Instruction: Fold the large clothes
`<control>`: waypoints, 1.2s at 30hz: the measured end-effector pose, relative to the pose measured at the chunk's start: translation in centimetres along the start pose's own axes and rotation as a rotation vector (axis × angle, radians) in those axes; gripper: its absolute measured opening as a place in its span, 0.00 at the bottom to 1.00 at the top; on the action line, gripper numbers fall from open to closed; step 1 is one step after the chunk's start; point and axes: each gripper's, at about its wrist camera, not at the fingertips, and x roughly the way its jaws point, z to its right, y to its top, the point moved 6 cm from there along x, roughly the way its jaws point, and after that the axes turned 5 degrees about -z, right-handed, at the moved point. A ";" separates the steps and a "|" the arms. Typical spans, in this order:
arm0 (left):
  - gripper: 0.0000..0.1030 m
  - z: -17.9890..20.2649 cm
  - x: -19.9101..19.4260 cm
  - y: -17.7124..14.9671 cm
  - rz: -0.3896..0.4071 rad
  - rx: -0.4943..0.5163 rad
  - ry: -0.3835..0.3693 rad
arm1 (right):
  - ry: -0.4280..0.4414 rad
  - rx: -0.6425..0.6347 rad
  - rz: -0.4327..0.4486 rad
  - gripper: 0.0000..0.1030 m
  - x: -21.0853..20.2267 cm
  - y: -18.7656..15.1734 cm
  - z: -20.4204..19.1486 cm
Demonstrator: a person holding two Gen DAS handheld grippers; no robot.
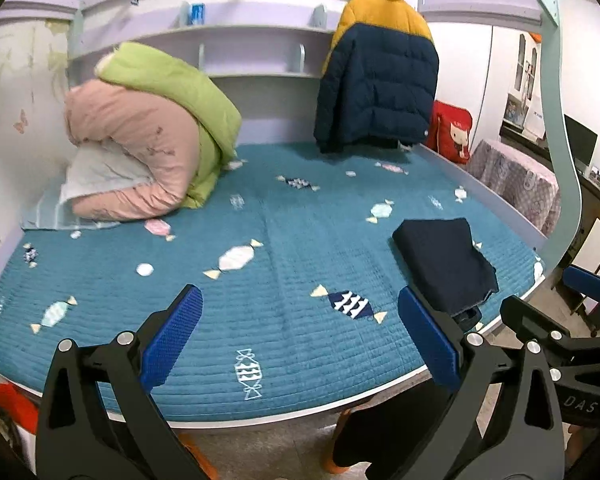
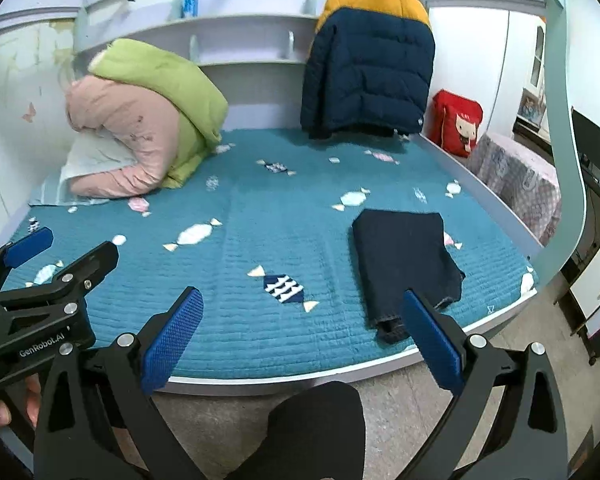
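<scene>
A dark navy garment, folded into a flat rectangle (image 1: 446,262), lies on the teal bed cover near the bed's right front corner; it also shows in the right wrist view (image 2: 406,260). My left gripper (image 1: 300,332) is open and empty, held over the bed's front edge, left of the garment. My right gripper (image 2: 304,338) is open and empty, just in front of the bed edge, its right finger near the garment's near end. Each gripper shows in the other's view: the right one (image 1: 556,304) at the right, the left one (image 2: 60,248) at the left.
A navy and yellow puffer jacket (image 1: 380,76) hangs at the bed's back right. Rolled pink and green quilts (image 1: 148,132) sit at the back left. A red cushion (image 1: 452,130) and a covered table (image 1: 516,176) stand right of the bed. The teal quilted cover (image 1: 284,240) spans the bed.
</scene>
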 end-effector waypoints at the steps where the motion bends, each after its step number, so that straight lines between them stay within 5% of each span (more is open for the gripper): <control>1: 0.95 -0.2 -1.1 0.2 0.015 -0.003 0.006 | 0.004 -0.003 0.011 0.93 -0.6 0.1 -0.3; 11: 0.95 -0.8 -9.3 2.3 0.158 -0.013 0.021 | 0.036 -0.015 0.176 0.93 -7.7 1.9 -1.5; 20: 0.95 -0.9 -15.3 3.8 0.317 -0.003 0.106 | 0.066 -0.022 0.283 0.93 -11.2 3.1 -2.0; 36: 0.95 -0.9 -17.4 5.0 0.353 -0.003 0.153 | 0.053 -0.018 0.345 0.93 -13.0 4.0 -1.9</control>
